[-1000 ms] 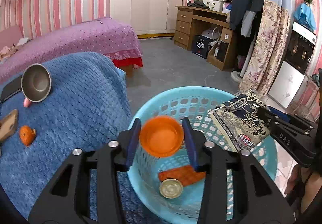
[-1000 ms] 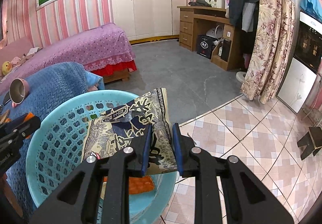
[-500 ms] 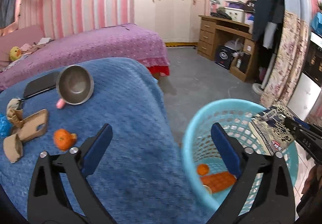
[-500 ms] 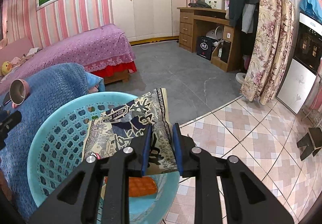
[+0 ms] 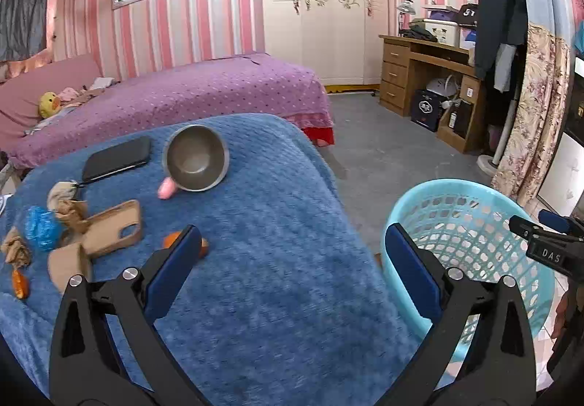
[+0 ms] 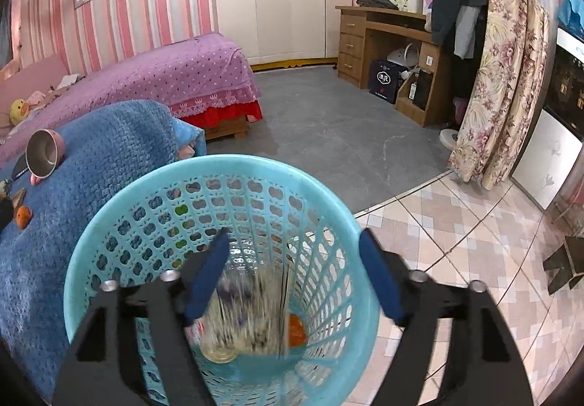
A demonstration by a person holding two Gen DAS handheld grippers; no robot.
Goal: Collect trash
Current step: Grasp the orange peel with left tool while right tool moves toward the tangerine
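Note:
A light blue basket (image 6: 120,223) stands on the floor beside the blue blanket (image 5: 277,260); it also shows in the left wrist view (image 5: 471,223). My right gripper (image 6: 292,274) is open above the basket's mouth. A blurred patterned snack bag (image 6: 252,311) lies inside with an orange piece (image 6: 296,330) and a round lid (image 6: 219,355). My left gripper (image 5: 292,271) is open and empty over the blanket. On the blanket lie an orange peel (image 5: 171,241), a blue wrapper (image 5: 42,232), crumpled brown paper (image 5: 16,251) and another orange scrap (image 5: 20,283).
A metal cup with a pink handle (image 5: 195,163), a black phone (image 5: 116,163) and a tan phone case (image 5: 116,231) lie on the blanket. A purple bed (image 5: 182,96) stands behind. A wooden desk (image 5: 430,77) and a floral curtain (image 5: 536,121) stand at the right.
My right gripper has opened and let go of the snack bag, which dropped into the basket. My left gripper, open since releasing the orange lid, has swung left over the blanket.

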